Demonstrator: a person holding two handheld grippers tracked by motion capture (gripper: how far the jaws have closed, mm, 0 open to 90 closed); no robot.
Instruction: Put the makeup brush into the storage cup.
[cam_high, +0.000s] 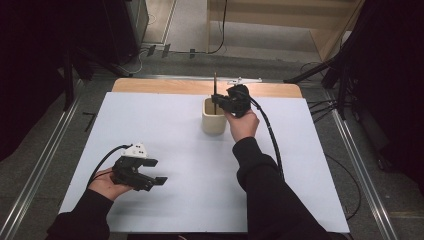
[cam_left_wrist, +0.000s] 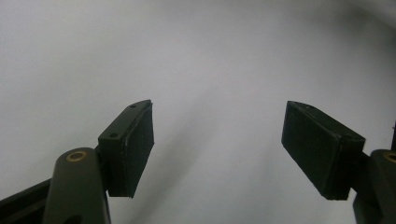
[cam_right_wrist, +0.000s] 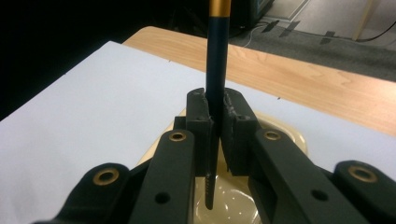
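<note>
1. Jaws of the right gripper (cam_right_wrist: 215, 122) are pinched nearly together on a slim dark stick (cam_right_wrist: 217, 56) with a gold band near its top, gripping it partway down the shaft.
2. That stick stands close to upright, its lower tip hanging inside the cream cup (cam_high: 214, 121), which sits on the far middle of the white table sheet (cam_high: 165, 125).
3. Jaws of the left gripper (cam_left_wrist: 219, 149) stand wide apart with nothing between the pads; in the high view it rests near the front left of the sheet (cam_high: 148, 174), well apart from the cup.
4. Handling, as I judge it: the stick looks light, stiff and smooth, so it could pivot or slip in a two-pad pinch. A hold on the mid-shaft, below the gold band, suits it best and leaves the tip free to go into the cup.
5. The lower end seems ridged or tapered in the right gripper view, but it is dark and partly hidden, so I cannot say whether it is a pen, a brush or a file.
6. The cup looks like glazed ceramic: rigid, fairly heavy, chippable, and unlikely to tip from a light knock.
7. Surface: a smooth, flat white sheet over a wooden tabletop (cam_high: 200, 86), whose bare far edge shows.
8. Room: grey floor (cam_high: 45, 150) with metal rails, trailing cables, dark curtains at both sides and pale wooden furniture beyond.
</note>
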